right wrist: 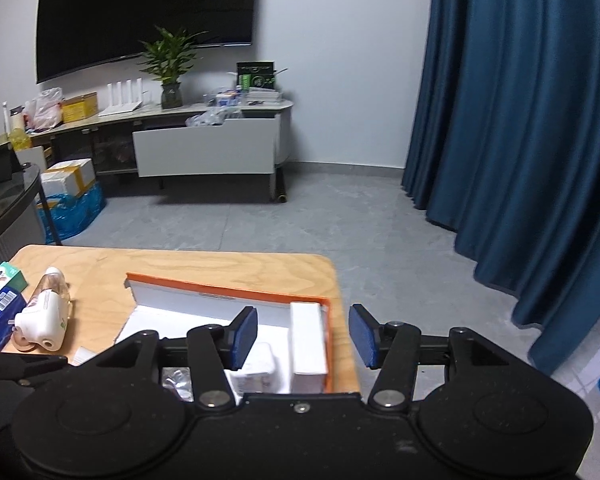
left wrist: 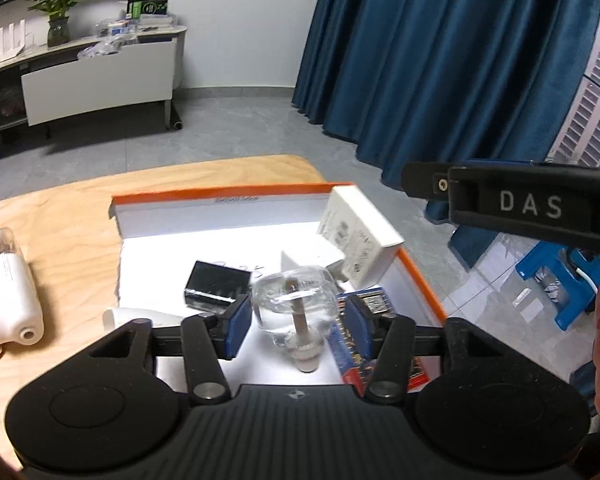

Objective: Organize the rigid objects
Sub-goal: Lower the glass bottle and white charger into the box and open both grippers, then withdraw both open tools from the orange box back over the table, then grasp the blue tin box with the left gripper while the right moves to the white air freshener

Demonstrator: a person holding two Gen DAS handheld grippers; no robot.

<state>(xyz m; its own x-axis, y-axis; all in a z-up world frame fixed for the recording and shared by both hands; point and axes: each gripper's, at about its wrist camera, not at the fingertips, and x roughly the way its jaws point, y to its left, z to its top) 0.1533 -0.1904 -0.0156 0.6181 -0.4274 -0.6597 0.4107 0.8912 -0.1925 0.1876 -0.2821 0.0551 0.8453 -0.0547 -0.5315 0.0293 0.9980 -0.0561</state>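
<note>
An orange-rimmed white box (left wrist: 220,194) lies on the wooden table (left wrist: 68,216). My left gripper (left wrist: 296,320) is over it, its blue pads at either side of a clear glass bottle (left wrist: 296,300) with a silver cap; whether they touch it I cannot tell. In the box lie a black box (left wrist: 216,282), a white carton (left wrist: 360,232) leaning on the right wall, a white charger (left wrist: 312,258) and a blue-red pack (left wrist: 352,360). My right gripper (right wrist: 303,336) is open and empty above the box's right edge (right wrist: 328,344); its side also shows in the left wrist view (left wrist: 520,204).
A white spray bottle (left wrist: 8,292) lies on the table left of the box, also in the right wrist view (right wrist: 44,316), beside blue and green packs (right wrist: 0,304). Blue curtains (right wrist: 520,120) hang right. A TV cabinet (right wrist: 204,148) stands far back.
</note>
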